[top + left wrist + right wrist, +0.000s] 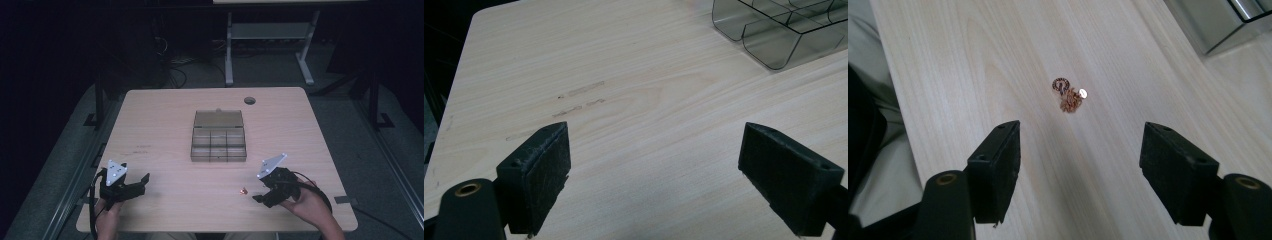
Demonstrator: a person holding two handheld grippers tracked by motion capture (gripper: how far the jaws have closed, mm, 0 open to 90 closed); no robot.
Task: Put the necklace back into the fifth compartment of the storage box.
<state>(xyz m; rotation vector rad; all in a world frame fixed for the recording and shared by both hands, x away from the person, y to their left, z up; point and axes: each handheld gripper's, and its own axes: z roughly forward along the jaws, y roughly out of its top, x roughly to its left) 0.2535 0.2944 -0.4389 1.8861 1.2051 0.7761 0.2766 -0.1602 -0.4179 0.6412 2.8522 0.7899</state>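
Behind trinket, compartment box.

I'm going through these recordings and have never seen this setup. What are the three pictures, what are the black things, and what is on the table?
There is no robot here: a person holds hand-held black tongs in each hand, the left tongs and the right tongs. The high view looks down from above the person's side of the light wooden table. The other two views come from cameras riding on each tongs, looking along the two black jaws. Both tongs are open and hold nothing. On the table lie a clear smoky plastic compartment box with its lid open, and a small tangle of gold-coloured chain jewellery, which lies just ahead of the right tongs.
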